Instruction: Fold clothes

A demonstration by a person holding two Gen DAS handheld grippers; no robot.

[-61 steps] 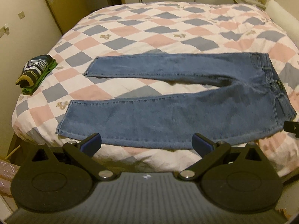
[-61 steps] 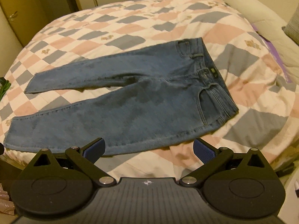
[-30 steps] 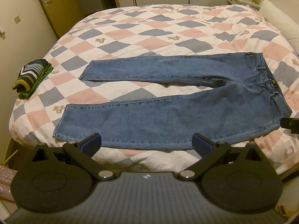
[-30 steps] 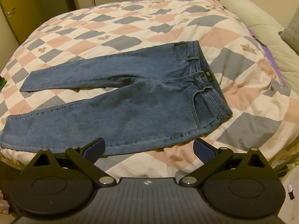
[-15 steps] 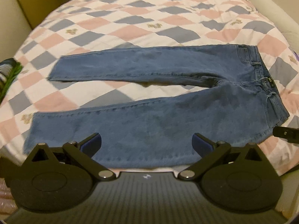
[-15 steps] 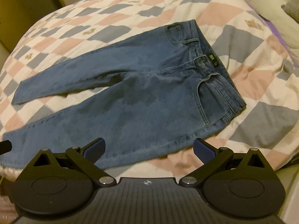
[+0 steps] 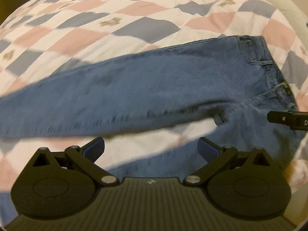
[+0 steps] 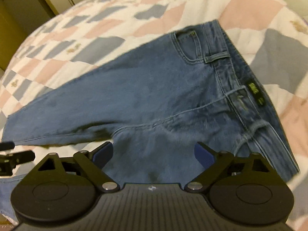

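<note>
While both tongs hang spread and empty, the jeans point(image 7: 154, 88) lie flat and unfolded on the checked quilt point(image 7: 134, 19).
Left of the crotch seam, the left gripper point(image 7: 151, 146) hovers over the gap between the legs; right of it, the right gripper point(image 8: 153, 152) hovers over the seat, short of the waistband point(image 8: 240, 73). A clean fold likely needs each pinching one denim edge, then lifting together.

Both wrist cameras look down close past their fingers point(image 7: 94, 147) at the same jeans point(image 7: 154, 88) crotch, left view leg-side, right view waistband-side.
</note>
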